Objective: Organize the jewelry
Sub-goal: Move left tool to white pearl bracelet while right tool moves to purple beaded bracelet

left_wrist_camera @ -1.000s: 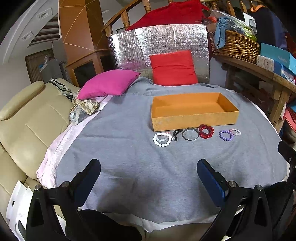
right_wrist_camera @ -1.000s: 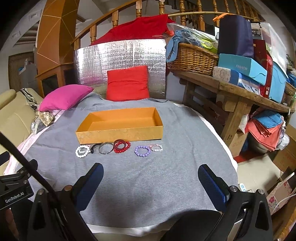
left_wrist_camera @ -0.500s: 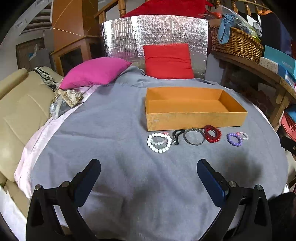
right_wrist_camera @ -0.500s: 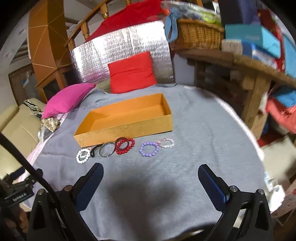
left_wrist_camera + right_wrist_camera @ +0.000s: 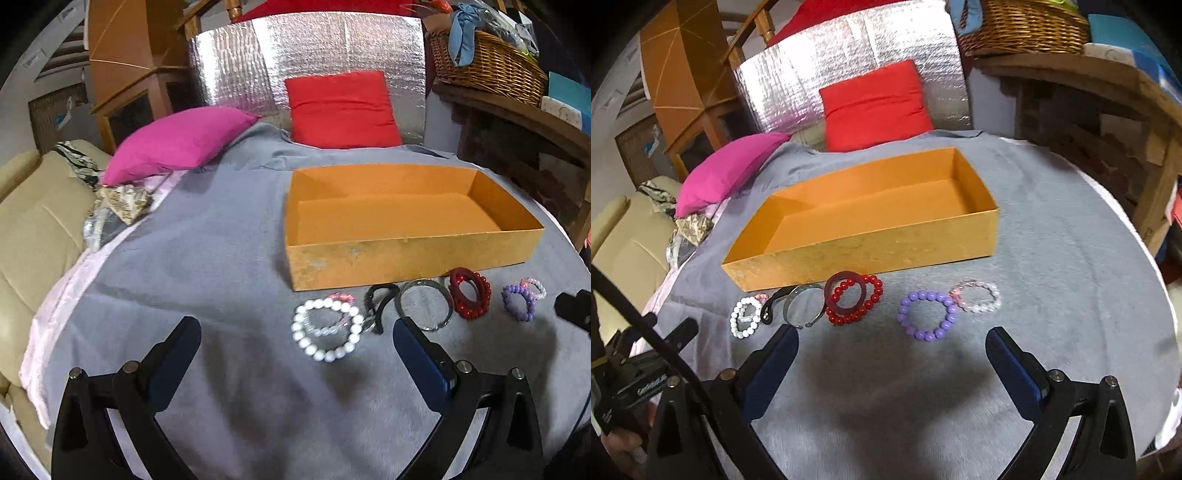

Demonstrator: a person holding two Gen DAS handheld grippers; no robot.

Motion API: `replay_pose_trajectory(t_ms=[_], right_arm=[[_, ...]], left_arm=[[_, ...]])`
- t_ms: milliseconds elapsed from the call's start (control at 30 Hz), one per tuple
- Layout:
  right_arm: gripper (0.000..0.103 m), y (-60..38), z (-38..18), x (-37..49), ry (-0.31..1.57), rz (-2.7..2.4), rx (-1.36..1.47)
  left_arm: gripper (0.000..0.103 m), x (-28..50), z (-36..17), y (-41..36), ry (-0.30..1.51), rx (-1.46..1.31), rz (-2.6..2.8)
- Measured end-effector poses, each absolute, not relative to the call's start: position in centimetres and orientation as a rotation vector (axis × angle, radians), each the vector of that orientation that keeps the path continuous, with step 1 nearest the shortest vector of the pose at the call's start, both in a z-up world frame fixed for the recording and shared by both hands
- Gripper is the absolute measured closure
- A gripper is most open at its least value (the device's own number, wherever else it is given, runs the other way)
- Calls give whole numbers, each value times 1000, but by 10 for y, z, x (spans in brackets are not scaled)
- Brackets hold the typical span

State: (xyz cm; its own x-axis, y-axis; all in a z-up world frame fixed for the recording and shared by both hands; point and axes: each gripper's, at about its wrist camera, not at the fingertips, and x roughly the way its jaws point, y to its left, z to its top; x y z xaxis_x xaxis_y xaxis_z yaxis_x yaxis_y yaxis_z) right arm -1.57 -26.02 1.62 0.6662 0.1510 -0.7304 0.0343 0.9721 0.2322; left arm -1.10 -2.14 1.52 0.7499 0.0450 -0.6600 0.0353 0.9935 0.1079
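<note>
The left gripper (image 5: 297,345) is spread wide and holds nothing; it hovers over the grey cloth (image 5: 207,258), just short of the white bead bracelet (image 5: 327,334). The right gripper (image 5: 890,354) is likewise spread wide and empty, just short of the purple bead bracelet (image 5: 927,314). The jewelry lies in a row on the cloth: white bracelet, black clasp piece (image 5: 378,306), metal bangle (image 5: 424,304), red bracelet (image 5: 854,304), purple bracelet, clear pink bracelet (image 5: 977,301). Just behind the row stands the orange box (image 5: 871,251), open-topped.
</note>
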Motion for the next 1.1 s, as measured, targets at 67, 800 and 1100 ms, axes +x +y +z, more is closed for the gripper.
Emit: replay_pose_trajectory(t_ms=[67, 800, 1100], right_arm=[[9, -260, 8, -9, 863, 63, 224], [70, -276, -48, 50, 1056, -133, 278], [74, -266, -48, 53, 1044, -153, 237]], left_arm=[[0, -7, 5, -22, 739, 102, -28], [14, 25, -15, -29, 845, 75, -117], [38, 53, -30, -49, 914, 54, -199]])
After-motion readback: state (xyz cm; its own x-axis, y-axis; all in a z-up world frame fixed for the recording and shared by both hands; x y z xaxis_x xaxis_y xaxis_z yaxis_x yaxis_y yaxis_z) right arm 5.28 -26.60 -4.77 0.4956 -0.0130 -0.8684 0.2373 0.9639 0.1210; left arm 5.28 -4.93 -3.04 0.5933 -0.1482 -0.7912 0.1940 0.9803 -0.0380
